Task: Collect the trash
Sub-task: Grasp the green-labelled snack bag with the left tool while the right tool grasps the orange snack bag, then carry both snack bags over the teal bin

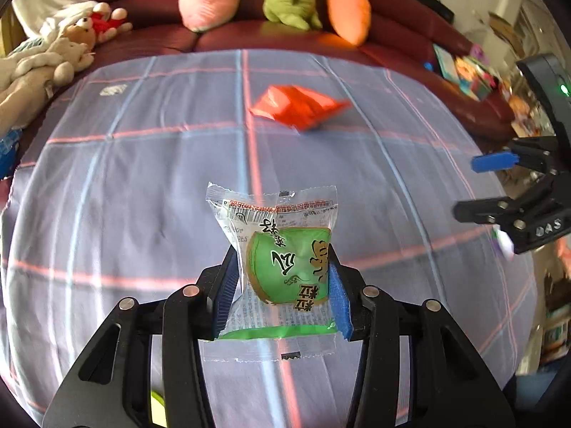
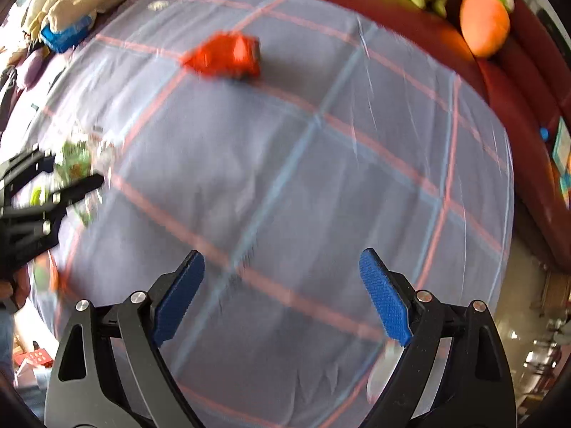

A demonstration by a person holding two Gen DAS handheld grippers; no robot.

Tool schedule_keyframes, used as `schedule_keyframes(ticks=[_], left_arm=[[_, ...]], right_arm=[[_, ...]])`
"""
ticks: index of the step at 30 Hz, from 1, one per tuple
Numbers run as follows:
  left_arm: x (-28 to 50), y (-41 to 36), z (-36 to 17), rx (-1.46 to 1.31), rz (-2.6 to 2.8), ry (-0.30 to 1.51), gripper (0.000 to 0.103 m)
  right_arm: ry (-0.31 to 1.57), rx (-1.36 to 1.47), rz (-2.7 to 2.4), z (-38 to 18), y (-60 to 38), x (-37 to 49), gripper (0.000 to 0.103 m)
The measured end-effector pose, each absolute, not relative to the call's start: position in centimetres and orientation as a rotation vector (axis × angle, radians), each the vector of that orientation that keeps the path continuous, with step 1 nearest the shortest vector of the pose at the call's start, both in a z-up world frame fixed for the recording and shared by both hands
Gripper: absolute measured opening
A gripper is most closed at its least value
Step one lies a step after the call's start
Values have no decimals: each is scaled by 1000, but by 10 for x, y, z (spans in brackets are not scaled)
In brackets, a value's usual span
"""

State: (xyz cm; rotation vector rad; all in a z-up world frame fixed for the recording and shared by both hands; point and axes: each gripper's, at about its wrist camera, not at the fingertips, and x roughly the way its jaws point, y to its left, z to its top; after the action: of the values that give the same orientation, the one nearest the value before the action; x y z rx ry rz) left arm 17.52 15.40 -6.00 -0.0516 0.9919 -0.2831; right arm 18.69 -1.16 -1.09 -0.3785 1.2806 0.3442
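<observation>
Holding one snack packet [image 1: 276,267], the left tongs [image 1: 282,285] pinch it between blue pads above the checked worktop [image 1: 125,196]. Right tongs [image 2: 282,296]: spread wide, empty. Outstanding: red wrapper [image 1: 298,105] lying farther back, apparently uncollected. Left view alone shows the packet's print; right view shows it only blurred, at its left edge.

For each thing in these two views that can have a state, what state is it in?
left gripper: shut on the green snack packet
green snack packet: sealed, clamped between the blue pads
right gripper: open, nothing between its fingers
orange-red wrapper: crumpled, loose on the checked cloth, not held
small white scrap: lying on the cloth, untouched
</observation>
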Motion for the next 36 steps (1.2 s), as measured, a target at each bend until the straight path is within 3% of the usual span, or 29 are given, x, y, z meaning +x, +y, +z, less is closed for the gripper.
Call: schedule_keyframes(ticks=[12, 21, 26, 31, 36], left_arm=[[239, 178, -54, -110, -218, 987, 47], [252, 188, -69, -155, -183, 1009, 47], [250, 182, -71, -145, -185, 1018, 47], [240, 168, -61, -127, -205, 1004, 47], [221, 141, -46, -97, -240, 978, 47]], right_arm=[[1256, -248, 428, -5, 52, 319, 85], [1307, -251, 490, -47, 82, 341, 83], [1315, -197, 546, -51, 73, 334, 39], [1307, -207, 527, -40, 55, 317, 26], [1272, -181, 483, -23, 16, 290, 26]])
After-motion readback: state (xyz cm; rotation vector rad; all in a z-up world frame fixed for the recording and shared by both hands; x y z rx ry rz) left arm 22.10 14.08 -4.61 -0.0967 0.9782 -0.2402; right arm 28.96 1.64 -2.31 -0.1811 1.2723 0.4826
